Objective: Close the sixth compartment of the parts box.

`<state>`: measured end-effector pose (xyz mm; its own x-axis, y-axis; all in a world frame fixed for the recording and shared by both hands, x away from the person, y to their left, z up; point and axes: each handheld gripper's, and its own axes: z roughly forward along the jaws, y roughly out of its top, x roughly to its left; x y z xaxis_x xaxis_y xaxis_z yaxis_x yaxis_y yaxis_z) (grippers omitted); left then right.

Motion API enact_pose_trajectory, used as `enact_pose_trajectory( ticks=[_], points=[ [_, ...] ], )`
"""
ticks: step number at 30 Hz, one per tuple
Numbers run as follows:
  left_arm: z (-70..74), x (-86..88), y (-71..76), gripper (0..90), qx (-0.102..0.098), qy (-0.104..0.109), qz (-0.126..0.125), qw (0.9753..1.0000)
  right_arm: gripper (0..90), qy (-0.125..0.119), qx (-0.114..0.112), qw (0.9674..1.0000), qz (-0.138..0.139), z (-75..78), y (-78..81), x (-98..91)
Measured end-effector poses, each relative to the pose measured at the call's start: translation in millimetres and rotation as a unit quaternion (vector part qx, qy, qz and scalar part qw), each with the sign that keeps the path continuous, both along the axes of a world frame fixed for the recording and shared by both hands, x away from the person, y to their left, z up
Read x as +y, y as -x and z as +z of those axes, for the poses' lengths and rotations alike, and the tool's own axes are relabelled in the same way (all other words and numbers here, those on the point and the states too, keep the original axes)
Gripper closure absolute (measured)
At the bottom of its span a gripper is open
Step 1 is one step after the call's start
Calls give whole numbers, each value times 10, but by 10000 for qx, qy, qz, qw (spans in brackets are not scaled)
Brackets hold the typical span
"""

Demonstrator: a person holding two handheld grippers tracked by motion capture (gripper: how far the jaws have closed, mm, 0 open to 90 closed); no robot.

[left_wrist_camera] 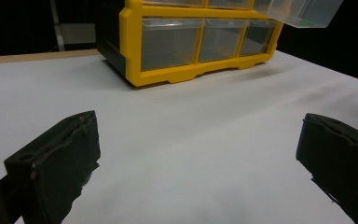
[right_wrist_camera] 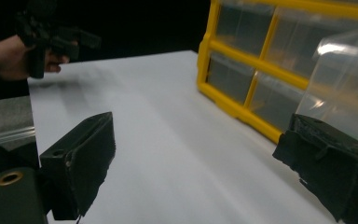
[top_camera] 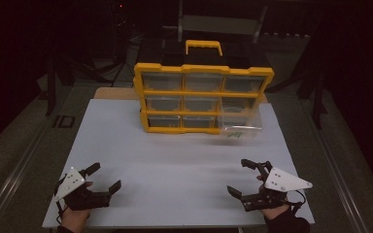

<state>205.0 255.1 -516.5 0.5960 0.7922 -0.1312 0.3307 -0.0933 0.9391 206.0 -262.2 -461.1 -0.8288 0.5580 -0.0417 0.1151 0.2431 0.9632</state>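
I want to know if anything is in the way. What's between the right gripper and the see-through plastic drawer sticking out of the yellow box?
Nothing: only bare white table lies between the right gripper and the pulled-out clear plastic drawer, seen in the high view.

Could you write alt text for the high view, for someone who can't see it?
A yellow organiser cabinet with nine clear drawers stands upright at the far side of a white table, its bottom-right drawer pulled out. Near the front edge, a person's hands hold the left tongs and the right tongs, both open and holding nothing.
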Motion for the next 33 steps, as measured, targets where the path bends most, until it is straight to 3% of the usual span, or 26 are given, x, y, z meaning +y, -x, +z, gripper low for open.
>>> enact_pose_trajectory(
  ticks=[11, 16, 20, 24, 33],
  points=[
    [6, 3, 3, 0, -21, 16, -28, 10000, 92, -43, -412, 9980, -480, 460, 98, 19],
    [9, 4, 4, 0, -35, 48, -32, 10000, 98, -131, -464, 9960, -751, 676, 55, 20],
    [8, 4, 6, 0, -39, 49, -32, 10000, 118, -143, -479, 9958, -771, 780, 30, 45],
    [10, 6, 7, 0, -41, 55, -31, 10000, 132, -88, -497, 9953, -824, 793, 15, 84],
    [12, 3, 10, 0, -48, 53, -55, 10000, 229, 56, -413, 9912, -1253, 543, -90, 175]
  ],
)
